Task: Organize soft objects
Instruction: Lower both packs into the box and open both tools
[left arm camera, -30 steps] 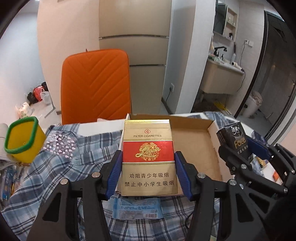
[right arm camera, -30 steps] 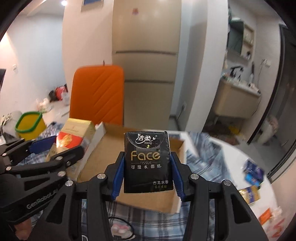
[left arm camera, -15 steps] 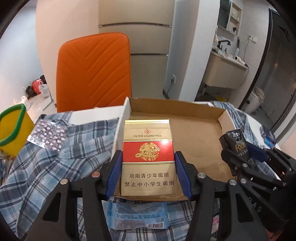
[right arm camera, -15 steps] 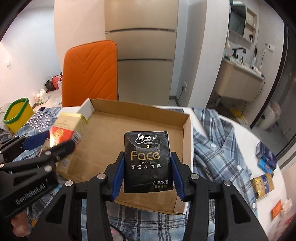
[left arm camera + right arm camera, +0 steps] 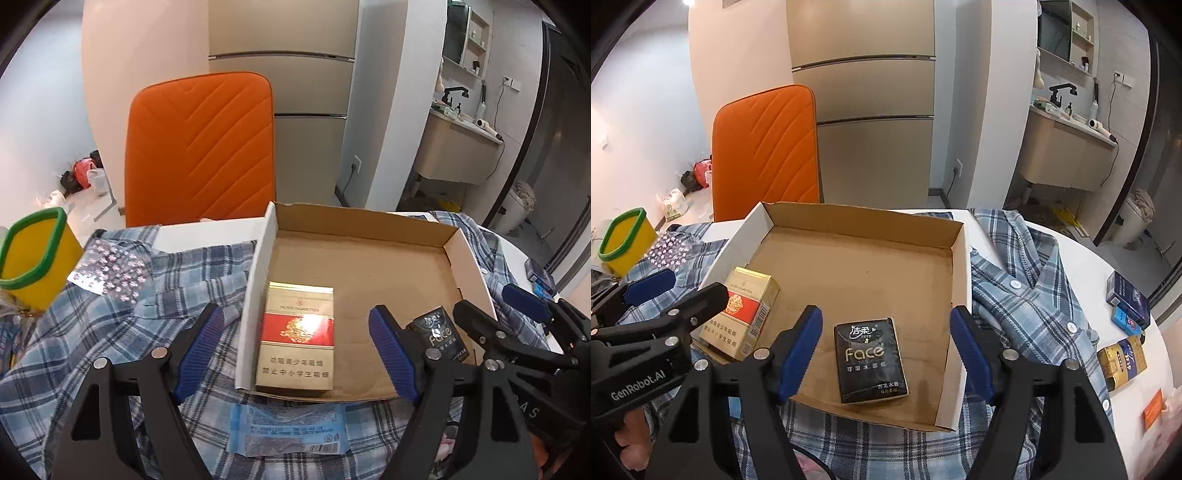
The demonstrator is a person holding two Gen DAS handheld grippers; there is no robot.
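Left wrist view, read from 9 o'clock across: a yellow bin (image 5: 31,267) with a green rim, then a blue plaid shirt (image 5: 110,325) spread over the worktop (image 5: 207,230), with an orange chair (image 5: 201,147) behind at 12 o'clock. The left gripper (image 5: 295,349) has its jaws opening, pads clear of the gold and red cigarette pack (image 5: 297,338), which lies flat between them in the near left corner of the cardboard box (image 5: 469,266). At 3 o'clock the black tissue pack (image 5: 441,338) lies in the same box

Right wrist view: the left gripper (image 5: 676,291) sits at 9 o'clock beside the cigarette pack (image 5: 742,314). The right gripper (image 5: 886,343) is also opening, its blue pads apart from the tissue pack (image 5: 871,360), which rests flat on the box floor near the front edge (image 5: 960,273). At 3 o'clock, small packs (image 5: 1126,299) lie on the worktop (image 5: 1078,258)
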